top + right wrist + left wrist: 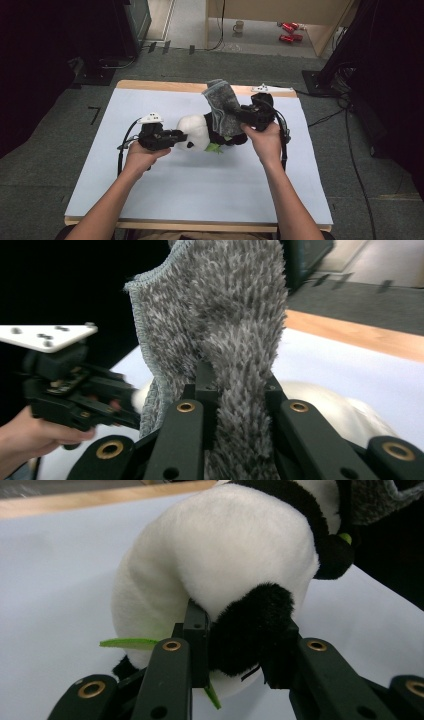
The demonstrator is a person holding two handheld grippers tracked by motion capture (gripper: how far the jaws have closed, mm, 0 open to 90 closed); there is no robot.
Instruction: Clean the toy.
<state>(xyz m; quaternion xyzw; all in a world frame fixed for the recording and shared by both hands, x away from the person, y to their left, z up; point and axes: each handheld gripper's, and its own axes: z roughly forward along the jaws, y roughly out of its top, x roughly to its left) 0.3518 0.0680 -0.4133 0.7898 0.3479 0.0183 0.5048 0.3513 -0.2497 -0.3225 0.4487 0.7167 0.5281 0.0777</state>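
Observation:
A black-and-white panda plush (202, 132) lies on its side in the middle of the white table (150, 190). My left gripper (176, 137) is shut on the panda's black ear (250, 630), at the left end of the toy. A grey fuzzy cloth (221, 106) is held up above the panda's body, and my right gripper (239, 116) is shut on the cloth's lower part (240, 405). In the right gripper view the cloth hangs over the panda's white body (320, 405), and the left gripper (125, 407) shows at the left.
Small green felt leaves (214, 148) stick out from the panda's front side. The table's wooden far edge (165, 86) runs behind the toy. On the floor beyond stand a mug (239, 26) and red objects (289, 31). Cables (350, 150) trail at the right.

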